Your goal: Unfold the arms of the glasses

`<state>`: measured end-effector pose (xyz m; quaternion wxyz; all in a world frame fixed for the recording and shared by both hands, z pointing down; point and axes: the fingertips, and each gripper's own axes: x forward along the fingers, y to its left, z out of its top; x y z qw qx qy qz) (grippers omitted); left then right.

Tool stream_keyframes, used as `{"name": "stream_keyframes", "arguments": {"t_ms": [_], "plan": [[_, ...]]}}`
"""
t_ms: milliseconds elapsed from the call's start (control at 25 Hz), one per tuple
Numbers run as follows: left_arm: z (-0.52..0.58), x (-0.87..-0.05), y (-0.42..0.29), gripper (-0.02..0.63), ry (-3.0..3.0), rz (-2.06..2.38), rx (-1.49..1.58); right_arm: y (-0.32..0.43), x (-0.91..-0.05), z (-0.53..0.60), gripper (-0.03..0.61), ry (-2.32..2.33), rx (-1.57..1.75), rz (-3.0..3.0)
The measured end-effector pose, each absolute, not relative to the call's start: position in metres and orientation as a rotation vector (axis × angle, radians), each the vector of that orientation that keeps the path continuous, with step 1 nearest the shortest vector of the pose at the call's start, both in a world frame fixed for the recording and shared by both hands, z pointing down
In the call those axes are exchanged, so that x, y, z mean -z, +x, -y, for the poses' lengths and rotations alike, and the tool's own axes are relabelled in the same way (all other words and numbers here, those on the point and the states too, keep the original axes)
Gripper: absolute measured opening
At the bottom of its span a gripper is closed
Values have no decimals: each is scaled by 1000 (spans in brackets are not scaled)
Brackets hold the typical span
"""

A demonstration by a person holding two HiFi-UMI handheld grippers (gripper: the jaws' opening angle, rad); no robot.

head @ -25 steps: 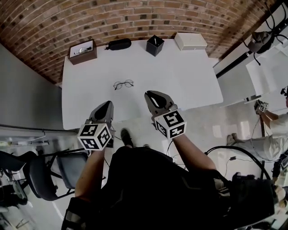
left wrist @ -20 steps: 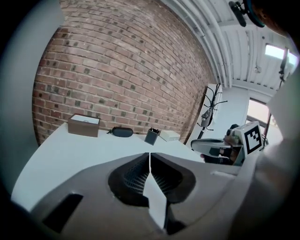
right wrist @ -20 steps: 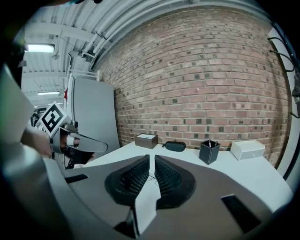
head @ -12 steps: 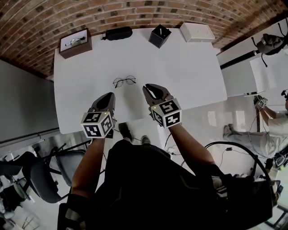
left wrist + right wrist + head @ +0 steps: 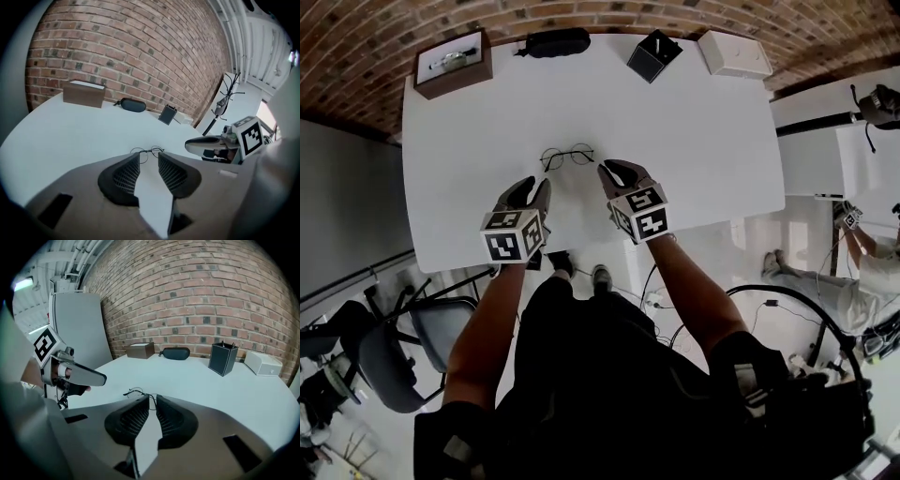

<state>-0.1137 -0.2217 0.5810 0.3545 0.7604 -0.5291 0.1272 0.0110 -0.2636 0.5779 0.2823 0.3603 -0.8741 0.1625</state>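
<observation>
Thin round wire-rimmed glasses (image 5: 567, 156) lie folded on the white table (image 5: 703, 141), also visible in the left gripper view (image 5: 146, 151) and the right gripper view (image 5: 136, 392). My left gripper (image 5: 534, 185) hovers just short of their left side, its jaws opening with a clear gap (image 5: 149, 157) and nothing between them. My right gripper (image 5: 614, 169) hangs just short of their right side; only a narrow slit shows between its pads (image 5: 153, 398), and it holds nothing. Each gripper appears in the other's view: the right gripper (image 5: 206, 143) and the left gripper (image 5: 89, 376).
Along the table's far edge by the brick wall stand a brown box (image 5: 452, 61), a black glasses case (image 5: 553, 41), a black pen holder (image 5: 654, 54) and a white box (image 5: 733, 52). A chair (image 5: 403, 347) stands below the table's near left corner.
Both grippers have come down and forward over the table to the glasses. The left jaws, shut before, now stand apart.
</observation>
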Motion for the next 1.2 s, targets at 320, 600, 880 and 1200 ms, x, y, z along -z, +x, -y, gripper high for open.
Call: {"name": "stream_keyframes", "arguments": {"t_ms": [320, 600, 880, 1200], "plan": [[237, -621, -115, 115, 1907, 1338, -371, 2, -623, 271, 12, 923, -451, 2252], [251, -641, -113, 115, 1908, 1314, -427, 2, -650, 281, 84, 904, -459, 2192], [252, -656, -112, 115, 1894, 1295, -477, -1, -660, 286, 83, 891, -430, 2176], [253, -661, -104, 113, 1920, 1274, -548, -7, -658, 284, 64, 879, -395, 2180]]}}
